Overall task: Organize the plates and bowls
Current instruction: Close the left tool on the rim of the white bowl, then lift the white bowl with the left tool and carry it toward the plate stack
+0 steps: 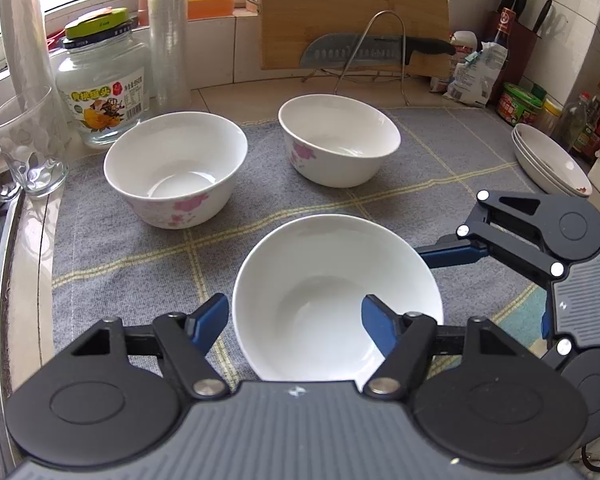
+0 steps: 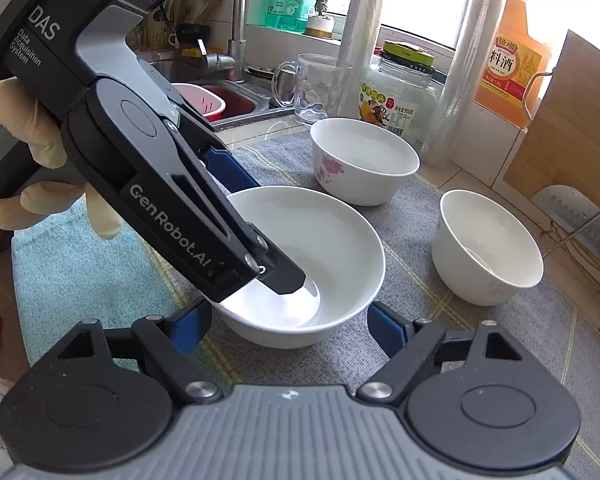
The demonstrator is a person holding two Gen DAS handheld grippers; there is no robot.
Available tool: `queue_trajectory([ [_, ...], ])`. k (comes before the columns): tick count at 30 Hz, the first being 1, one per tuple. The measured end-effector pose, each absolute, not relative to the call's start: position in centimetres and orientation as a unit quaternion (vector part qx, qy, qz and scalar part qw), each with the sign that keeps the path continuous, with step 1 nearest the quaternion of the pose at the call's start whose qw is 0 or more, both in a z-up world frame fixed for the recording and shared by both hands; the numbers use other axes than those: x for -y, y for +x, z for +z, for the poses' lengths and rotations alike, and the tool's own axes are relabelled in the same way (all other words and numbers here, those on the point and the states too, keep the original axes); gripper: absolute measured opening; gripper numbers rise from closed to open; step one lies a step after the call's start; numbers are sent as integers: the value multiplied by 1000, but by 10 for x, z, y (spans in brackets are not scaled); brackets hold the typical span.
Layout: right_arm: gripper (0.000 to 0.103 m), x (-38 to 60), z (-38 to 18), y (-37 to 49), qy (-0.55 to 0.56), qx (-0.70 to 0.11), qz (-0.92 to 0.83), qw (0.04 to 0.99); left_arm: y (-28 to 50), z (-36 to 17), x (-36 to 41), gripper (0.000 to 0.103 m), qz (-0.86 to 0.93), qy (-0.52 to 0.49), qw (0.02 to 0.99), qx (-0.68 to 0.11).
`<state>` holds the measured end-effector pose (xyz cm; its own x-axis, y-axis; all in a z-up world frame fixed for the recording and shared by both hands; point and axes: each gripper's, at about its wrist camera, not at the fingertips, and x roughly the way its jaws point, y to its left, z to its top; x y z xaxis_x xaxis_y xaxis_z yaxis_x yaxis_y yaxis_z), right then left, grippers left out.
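White porcelain sits on the grey cloth [image 1: 112, 248]: the plain bowl [image 1: 332, 300] nearest, two flowered bowls [image 1: 176, 168] [image 1: 338, 142] behind, stacked plates [image 1: 548, 160] off to the right. The left gripper [image 1: 296, 316] is spread wide, one finger dipped inside the plain bowl and one outside its near wall, apparently straddling the rim to pinch it. The right gripper [image 2: 290, 326] hovers open and empty just beside that bowl.

Domestic kitchen. Evidence: tiled counter with sink [image 2: 236, 100] and faucet [image 2: 238, 20] at 11 o'clock in the right wrist view; in the left wrist view, cutting board [image 1: 354, 8] at 12 o'clock, knife block [image 1: 518, 36] at 2 o'clock.
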<state>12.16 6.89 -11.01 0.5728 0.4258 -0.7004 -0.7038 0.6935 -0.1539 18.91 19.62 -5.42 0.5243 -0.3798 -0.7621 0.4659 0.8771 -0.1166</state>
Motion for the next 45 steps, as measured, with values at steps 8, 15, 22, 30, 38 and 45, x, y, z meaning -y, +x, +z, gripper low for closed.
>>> queue_trajectory([
  [8,84,-68,-110,120,-211,-326,331,860,190,-53,-193,68,-248,50,868,-427],
  [15,84,-65,-106,120,-203,-334,330,859,184,-46,-188,68,-253,51,868,-423],
  [22,84,-48,-98,111,-195,-338,319,864,180,-39,-168,68,-272,60,866,-415],
  [30,84,-14,-92,103,-181,-347,280,876,182,-36,-128,68,-308,71,858,-405],
  [38,84,28,-89,94,-170,-360,234,887,185,-37,-80,68,-349,80,845,-397],
  [45,84,60,-90,91,-164,-370,199,892,187,-40,-45,68,-379,92,833,-393],
])
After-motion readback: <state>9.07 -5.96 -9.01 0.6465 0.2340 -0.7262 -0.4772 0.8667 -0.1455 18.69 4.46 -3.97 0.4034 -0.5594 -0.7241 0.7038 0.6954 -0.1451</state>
